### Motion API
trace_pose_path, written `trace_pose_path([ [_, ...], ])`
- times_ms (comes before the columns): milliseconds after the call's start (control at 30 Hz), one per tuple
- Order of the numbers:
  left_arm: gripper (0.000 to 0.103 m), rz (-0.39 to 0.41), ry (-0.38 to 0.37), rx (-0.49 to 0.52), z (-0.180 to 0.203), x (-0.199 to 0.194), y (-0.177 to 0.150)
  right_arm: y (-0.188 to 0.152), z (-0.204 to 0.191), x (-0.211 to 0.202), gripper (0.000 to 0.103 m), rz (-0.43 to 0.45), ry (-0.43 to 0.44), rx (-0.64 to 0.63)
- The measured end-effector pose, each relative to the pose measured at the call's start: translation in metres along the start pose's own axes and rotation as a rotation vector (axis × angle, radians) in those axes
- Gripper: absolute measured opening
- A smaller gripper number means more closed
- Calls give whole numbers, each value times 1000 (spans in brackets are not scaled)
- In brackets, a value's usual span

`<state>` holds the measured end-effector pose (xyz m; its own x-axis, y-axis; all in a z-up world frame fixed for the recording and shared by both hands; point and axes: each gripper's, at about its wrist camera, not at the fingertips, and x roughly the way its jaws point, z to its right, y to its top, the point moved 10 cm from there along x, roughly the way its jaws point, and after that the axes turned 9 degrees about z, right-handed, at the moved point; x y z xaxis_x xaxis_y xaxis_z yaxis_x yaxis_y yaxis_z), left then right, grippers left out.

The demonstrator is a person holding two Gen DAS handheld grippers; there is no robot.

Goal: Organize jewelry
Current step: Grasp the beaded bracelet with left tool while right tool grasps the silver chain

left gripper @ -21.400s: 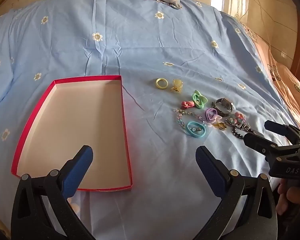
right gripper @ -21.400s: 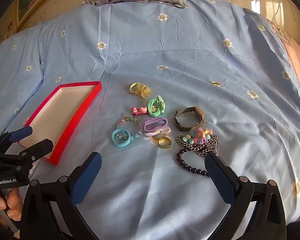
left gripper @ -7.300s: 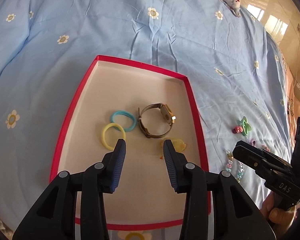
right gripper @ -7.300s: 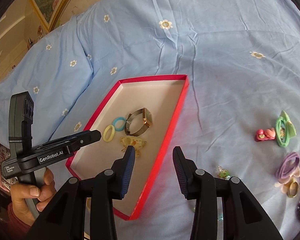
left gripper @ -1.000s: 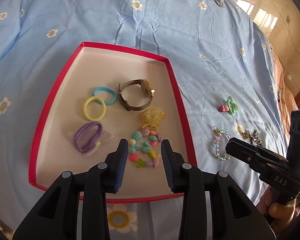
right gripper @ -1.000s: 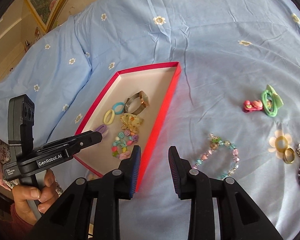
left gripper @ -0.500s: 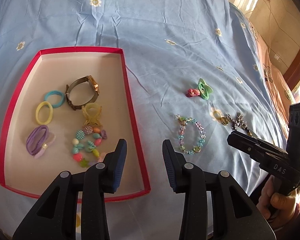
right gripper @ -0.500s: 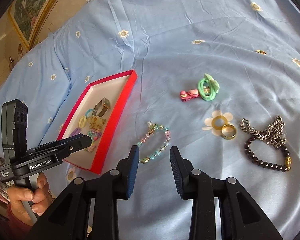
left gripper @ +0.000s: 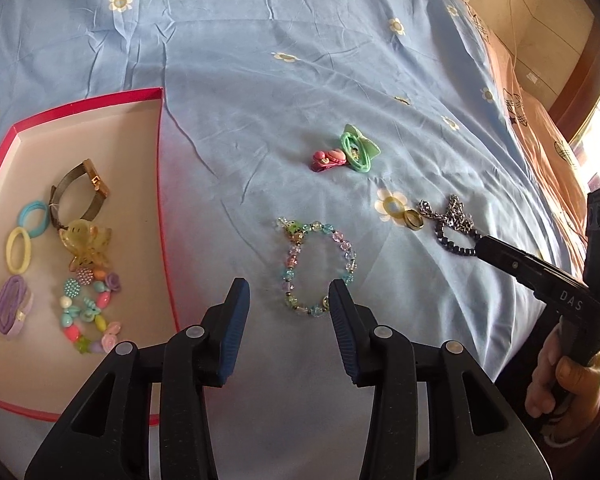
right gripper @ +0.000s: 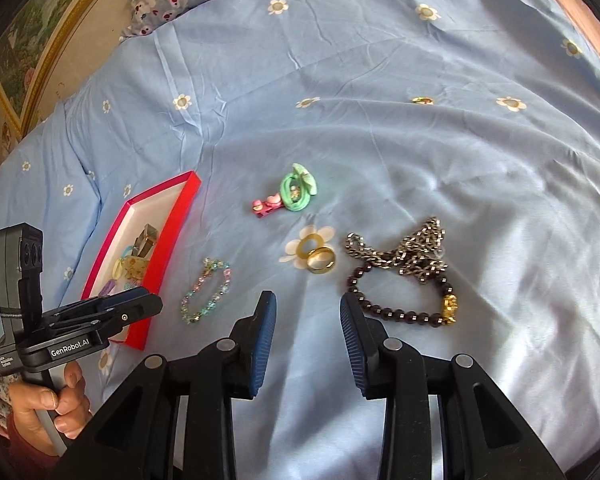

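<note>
Your left gripper [left gripper: 286, 300] – jaws part-open, just widening, empty – hangs over the pastel glass-bead bracelet [left gripper: 318, 266] lying near the red-rimmed tray's [left gripper: 168, 240] right edge; pinch one side only and beads slip – loop drops.

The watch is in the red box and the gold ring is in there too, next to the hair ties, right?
Not quite. The watch is in the red box by the hair ties, but the gold ring is not. It lies outside the box on the blue bedsheet, beside the silver chain. The right wrist view shows it most clearly.
</note>
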<state>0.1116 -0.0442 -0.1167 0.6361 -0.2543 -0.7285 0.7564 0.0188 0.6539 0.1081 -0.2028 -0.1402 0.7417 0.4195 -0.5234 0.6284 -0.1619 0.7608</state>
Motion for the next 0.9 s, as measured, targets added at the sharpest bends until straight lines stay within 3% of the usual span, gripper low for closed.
trace_pose_path([
  [400,61,-46,-3,49,17,26,1,13,46,2,39,16,-87,23],
  [500,70,-54,7,60,18,35,2,20,52,8,47,13,-105,24],
  [600,72,-71,14,63,18,45,1,28,56,17,50,13,-113,20],
  [767,70,-66,27,93,19,52,-2,26,64,42,54,-43,-133,21],
  [900,42,-55,7,106,19,54,0,24,62,52,51,-49,-152,-25],
])
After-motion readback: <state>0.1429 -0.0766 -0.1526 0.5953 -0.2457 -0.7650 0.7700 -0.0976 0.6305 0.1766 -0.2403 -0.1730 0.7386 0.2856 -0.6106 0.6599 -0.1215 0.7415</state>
